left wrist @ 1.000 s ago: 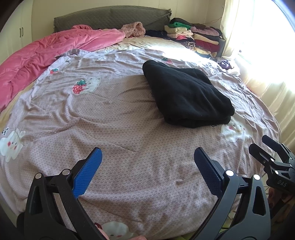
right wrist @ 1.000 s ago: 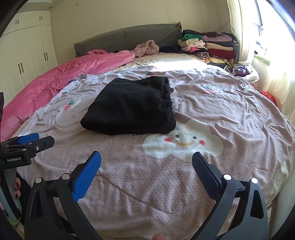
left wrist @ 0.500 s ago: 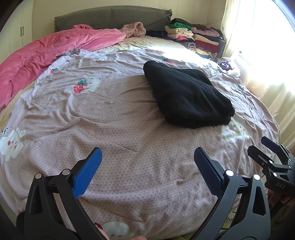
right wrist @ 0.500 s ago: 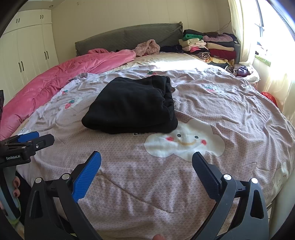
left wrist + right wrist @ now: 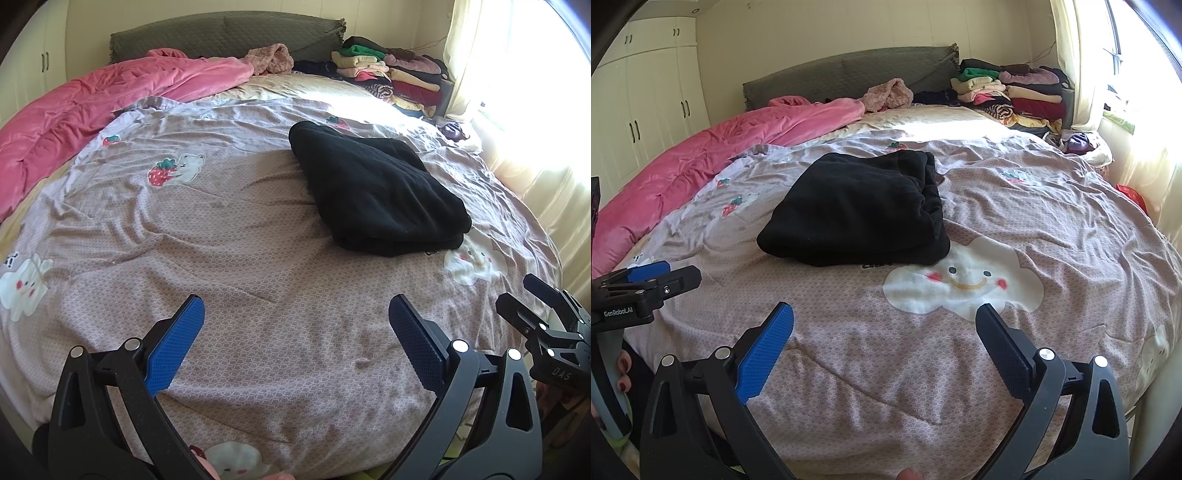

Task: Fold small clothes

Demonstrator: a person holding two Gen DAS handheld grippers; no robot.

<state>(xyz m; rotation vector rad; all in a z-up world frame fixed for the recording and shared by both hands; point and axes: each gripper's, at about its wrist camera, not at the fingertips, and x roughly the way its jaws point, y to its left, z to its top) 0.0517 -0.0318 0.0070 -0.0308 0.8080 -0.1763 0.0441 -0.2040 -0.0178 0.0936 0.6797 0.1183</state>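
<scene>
Lying folded into a thick, roughly rectangular bundle, the black garment (image 5: 376,192) sits on the mauve patterned bedspread (image 5: 240,266) near the middle of the bed, its near edge just touching the white smiling cloud print (image 5: 964,282) in the right wrist view. The left gripper (image 5: 295,332) hangs over the near part of the bedspread with its blue-padded fingers (image 5: 177,343) spread wide and nothing between them, well short of the garment. The right gripper (image 5: 884,334) is likewise held over the near edge of the bed, its fingers (image 5: 766,347) wide apart and empty, with the garment ahead and slightly to the left. Each gripper shows at the edge of the other's view: the right one at the lower right of the left wrist view, the left one at the left edge of the right wrist view, where a hand (image 5: 622,373) with dark-painted nails grips its handle. A pink quilt (image 5: 92,107) is bunched along the left side of the bed up to the grey-green headboard (image 5: 229,33). At the far right corner, a pile of folded clothes (image 5: 391,74) in many colours is stacked beside the bright curtained window (image 5: 524,92). White wardrobe doors (image 5: 646,96) stand along the left wall.
</scene>
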